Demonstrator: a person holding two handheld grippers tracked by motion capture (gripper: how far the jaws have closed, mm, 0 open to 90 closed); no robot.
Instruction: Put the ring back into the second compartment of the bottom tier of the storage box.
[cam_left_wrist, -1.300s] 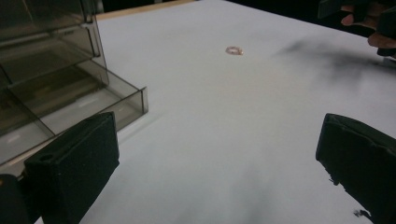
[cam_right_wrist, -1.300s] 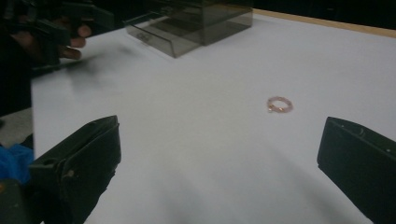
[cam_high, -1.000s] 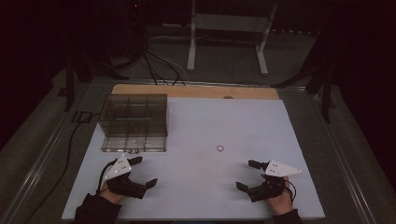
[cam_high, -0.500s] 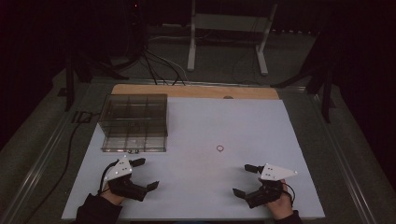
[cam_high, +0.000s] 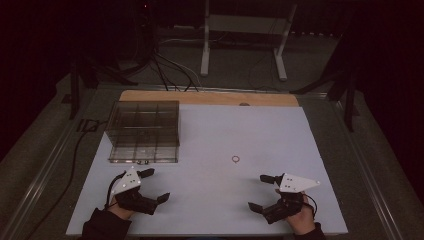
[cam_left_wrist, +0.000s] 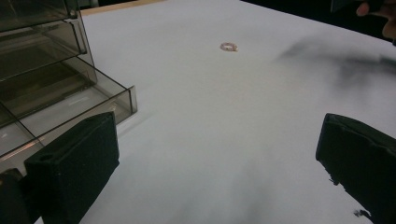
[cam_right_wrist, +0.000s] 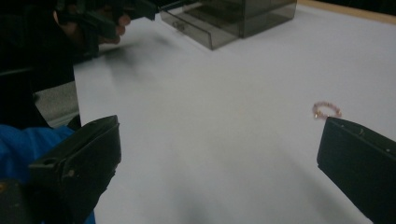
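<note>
I hold my left tool (cam_high: 151, 185) low over the near left part of the white surface (cam_high: 260, 130), its two black jaws spread wide with nothing between them. My right tool (cam_high: 260, 192) sits over the near right part of the surface, and its jaws are also wide apart and empty. The small pinkish ring (cam_high: 235, 159) lies flat on the bare surface between the two tools and a little farther out from me, nearer to my right tool than to my left, touching neither. In the left gripper view the ring (cam_left_wrist: 229, 46) sits well ahead of the jaws, toward the top of the frame; in the right gripper view it lies just beside the tip of the jaw at the right edge of that view (cam_right_wrist: 326, 110), still apart from it. The smoky clear drawer box (cam_high: 144, 131) stands on the far left part of the surface, just beyond my left tool, with its lowest drawer (cam_left_wrist: 70, 105) pulled out toward me, close beside one jaw of the left tool. A strip of wood (cam_high: 210, 97) runs along the far edge of the surface.
</note>
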